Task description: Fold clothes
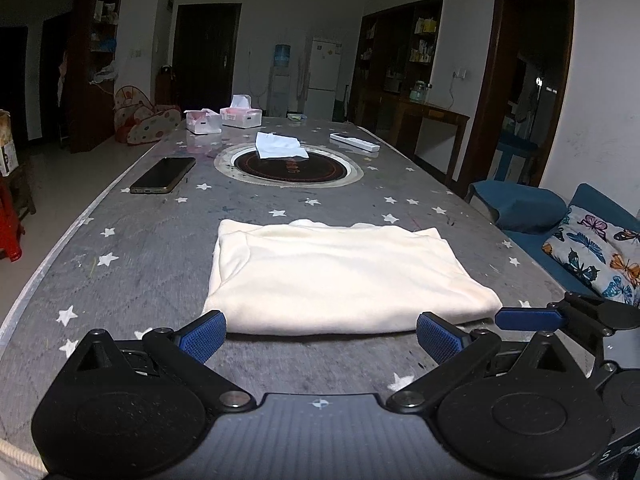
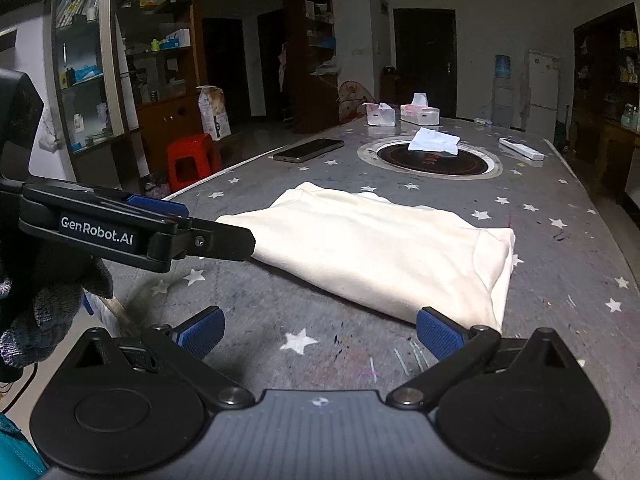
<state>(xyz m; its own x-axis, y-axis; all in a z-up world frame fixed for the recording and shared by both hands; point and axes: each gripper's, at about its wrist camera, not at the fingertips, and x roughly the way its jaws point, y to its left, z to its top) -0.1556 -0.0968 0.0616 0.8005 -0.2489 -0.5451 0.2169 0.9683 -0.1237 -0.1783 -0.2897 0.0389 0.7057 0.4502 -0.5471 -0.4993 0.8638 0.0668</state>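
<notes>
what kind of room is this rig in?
Most likely a home living or dining room: a fridge and water dispenser by the far wall, a sofa beside the table, and tissue boxes on it.

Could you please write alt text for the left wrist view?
A folded cream garment lies flat on a grey star-print table, just beyond the open left hand-held gripper. Behind it are a phone, a tissue on a round inset burner, and two tissue boxes.
</notes>
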